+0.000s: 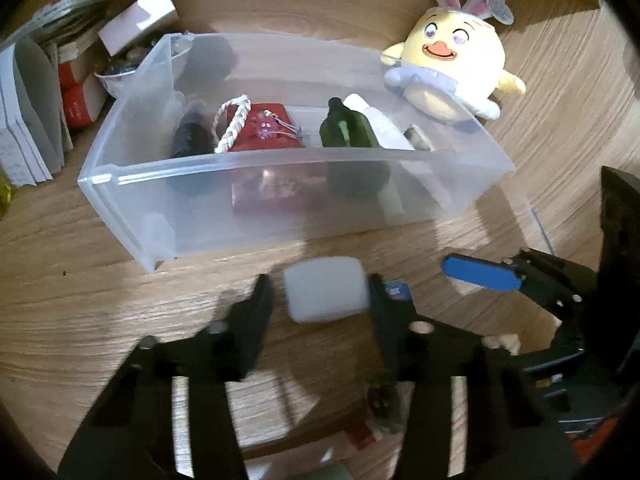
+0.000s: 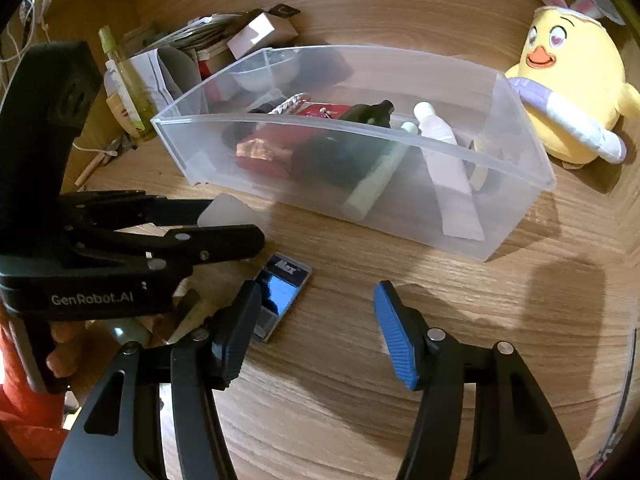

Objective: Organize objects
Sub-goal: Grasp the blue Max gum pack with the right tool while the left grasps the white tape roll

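Observation:
A clear plastic bin [image 1: 280,208] [image 2: 520,216] stands on the wooden table and holds a red pouch [image 1: 264,128], a dark green bottle [image 1: 348,128], white tubes [image 2: 440,136] and a black item [image 1: 188,136]. My left gripper [image 1: 320,300] [image 2: 236,220] sits in front of the bin with a white translucent block [image 1: 326,294] [image 2: 226,210] between its fingers; the left finger stands a little apart from it. My right gripper [image 2: 316,332] is open and empty above the table, its blue pad [image 1: 480,272] showing. A small blue card pack [image 2: 280,292] lies by its left finger.
A yellow chick plush [image 1: 452,76] [image 2: 568,92] sits behind the bin's right end. Books, boxes and a bowl [image 1: 80,80] crowd the far left, with a yellow-green bottle [image 2: 124,80]. Bare wood lies in front of the bin at the right [image 2: 480,300].

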Demonstrator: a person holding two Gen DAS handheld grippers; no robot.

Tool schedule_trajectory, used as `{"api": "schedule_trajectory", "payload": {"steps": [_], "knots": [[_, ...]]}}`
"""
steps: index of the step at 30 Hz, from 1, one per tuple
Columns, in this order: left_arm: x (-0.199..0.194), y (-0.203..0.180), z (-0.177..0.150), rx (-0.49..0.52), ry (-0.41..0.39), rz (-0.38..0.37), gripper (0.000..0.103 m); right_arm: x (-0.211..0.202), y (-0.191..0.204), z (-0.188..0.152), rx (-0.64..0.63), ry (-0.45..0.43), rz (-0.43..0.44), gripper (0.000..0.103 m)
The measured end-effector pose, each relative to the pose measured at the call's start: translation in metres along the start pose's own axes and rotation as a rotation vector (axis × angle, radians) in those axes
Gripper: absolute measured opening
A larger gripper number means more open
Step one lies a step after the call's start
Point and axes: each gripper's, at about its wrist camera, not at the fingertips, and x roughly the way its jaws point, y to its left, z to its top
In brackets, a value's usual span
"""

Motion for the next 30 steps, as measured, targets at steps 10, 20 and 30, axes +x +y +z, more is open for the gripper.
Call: {"api": "schedule_trajectory", "payload": {"steps": [10,20,30], "knots": [[-0.012,0.022,-0.006,-0.035,-0.047,0.062,0.039,0.013,0.017,0.008,-0.036,0.014,-0.009,0.055],[-0.016,0.026,-0.010,-0.055,-0.052,0.063,0.039,0.015,0.034,0.001,-0.138,0.007,-0.100,0.058],[-0.010,0.023,-0.009,-0.052,-0.046,0.080,0.039,0.005,0.023,-0.007,-0.096,-0.005,-0.079,0.025]]}}
